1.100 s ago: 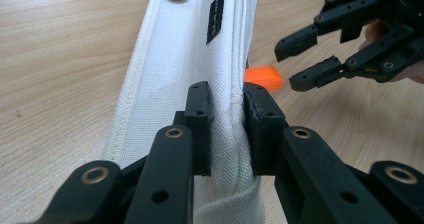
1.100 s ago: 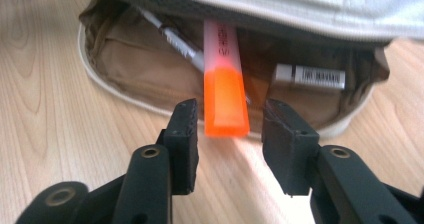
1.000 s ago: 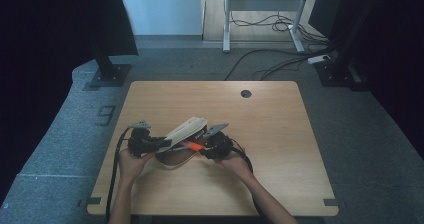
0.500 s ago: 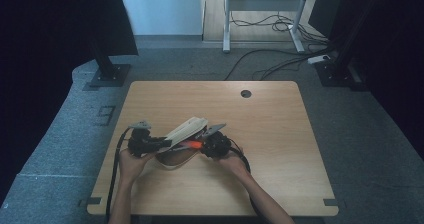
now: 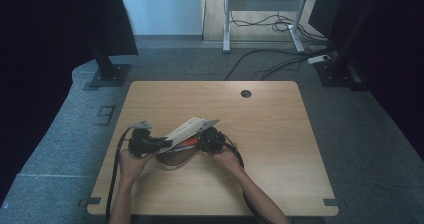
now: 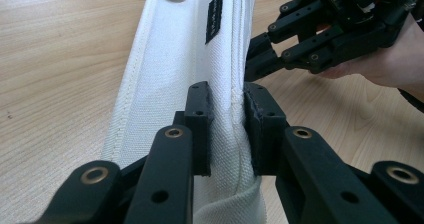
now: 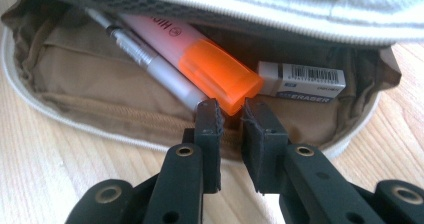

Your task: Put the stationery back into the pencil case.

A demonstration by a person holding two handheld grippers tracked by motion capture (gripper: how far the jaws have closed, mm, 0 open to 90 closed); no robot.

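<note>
From above, the white pencil case point(image 5: 189, 129) lies on the front left part of the table point(image 5: 280, 154), lid lifted, between the left gripper point(image 5: 165, 144) and the right gripper point(image 5: 202, 140). In the left gripper view, the left gripper point(image 6: 227, 129) is clamped on the case's point(image 6: 170, 84) fabric lid. In the right gripper view, the right gripper point(image 7: 231, 116) has just been closing, its nearly closed jaws at the cap end of the orange highlighter point(image 7: 200, 66) inside the open case beside a silver pen point(image 7: 150, 64) and an eraser point(image 7: 302, 81); whether the pads pinch the cap I cannot tell.

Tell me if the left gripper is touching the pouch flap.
Touching. The left gripper view shows the left gripper with both jaws pressed onto a fold of the white pouch flap.
</note>
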